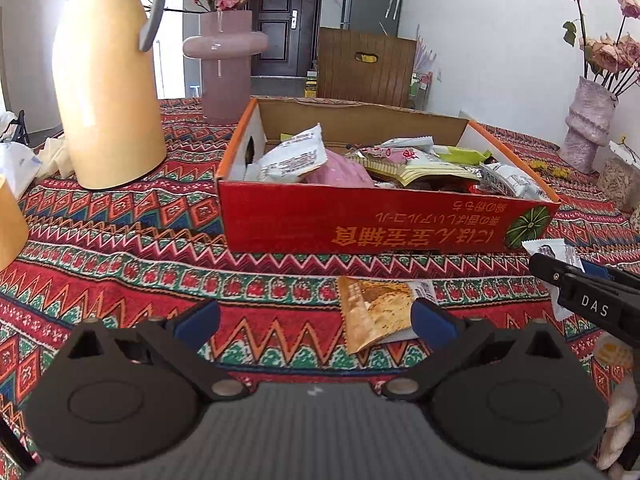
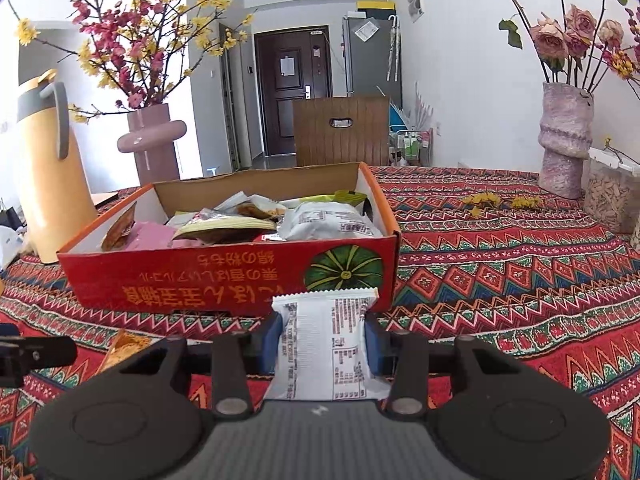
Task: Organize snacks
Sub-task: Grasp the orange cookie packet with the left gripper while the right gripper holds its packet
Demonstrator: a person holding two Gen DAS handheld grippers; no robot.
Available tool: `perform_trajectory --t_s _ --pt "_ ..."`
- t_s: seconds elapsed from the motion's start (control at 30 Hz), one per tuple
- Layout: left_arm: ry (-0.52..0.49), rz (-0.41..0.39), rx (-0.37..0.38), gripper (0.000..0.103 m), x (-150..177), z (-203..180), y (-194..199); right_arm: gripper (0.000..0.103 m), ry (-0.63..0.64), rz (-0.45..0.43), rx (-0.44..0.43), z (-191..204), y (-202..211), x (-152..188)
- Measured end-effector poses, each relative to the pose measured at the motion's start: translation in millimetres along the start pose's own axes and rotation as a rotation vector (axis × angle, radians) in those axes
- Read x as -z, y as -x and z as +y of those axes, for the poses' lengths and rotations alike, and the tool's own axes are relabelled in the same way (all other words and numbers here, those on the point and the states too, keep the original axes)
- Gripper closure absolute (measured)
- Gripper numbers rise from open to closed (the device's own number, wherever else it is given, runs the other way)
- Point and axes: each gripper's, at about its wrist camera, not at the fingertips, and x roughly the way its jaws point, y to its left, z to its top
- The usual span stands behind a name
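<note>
Patterned red tablecloth [image 1: 120, 240] everywhere, flowers and a yellow jug [image 1: 108, 92] at the back, pretty homely setup.

Left wrist view first: the red box [image 1: 360, 222] sits mid-table and it's already stuffed with snack packets, so most of the tidying looks done. One orange packet [image 1: 374, 310] is lying flat on the cloth just in front of the box, not in yet. The left gripper [image 1: 316, 322] has its jaws spread wide with nothing between them, and the orange packet lies just ahead, close to the right-hand finger. Over at the right edge you can see the right gripper [image 1: 560, 276] poking in with a white packet [image 1: 554, 250] pinched in it.

Right wrist view: the right gripper [image 2: 323, 340] is clamped on that white packet [image 2: 324, 344], blue pads squeezing both sides, held just short of the box's [image 2: 224, 280] front wall. The orange packet [image 2: 124, 346] peeks out lower left.

So I'd guess what's left is: drop the white one in, grab the orange one, done. Can't see whether more strays are out of frame.
</note>
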Motion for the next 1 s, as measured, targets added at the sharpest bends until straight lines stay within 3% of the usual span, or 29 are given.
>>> perform_trajectory --t_s 0.5,0.6,0.67,0.83,1.0 --pt "-0.044 0.107 -0.029 0.001 -5 -46 -53 0.061 -0.018 -0.003 -0.002 -2 -1 5" --pt "-0.060 0.105 -0.017 0.016 -2 -49 -55 0.061 -0.022 0.003 -0.003 -2 -2 5" --pt "-0.075 0.087 0.010 0.037 -1 -51 -50 0.061 -0.020 0.000 -0.004 -2 -2 5" --pt "-0.085 0.069 0.042 0.046 3 -51 -43 0.061 -0.008 -0.015 -0.002 1 1 6" --pt "-0.087 0.025 0.062 0.047 3 -47 -27 0.061 0.007 -0.042 -0.009 4 6 7"
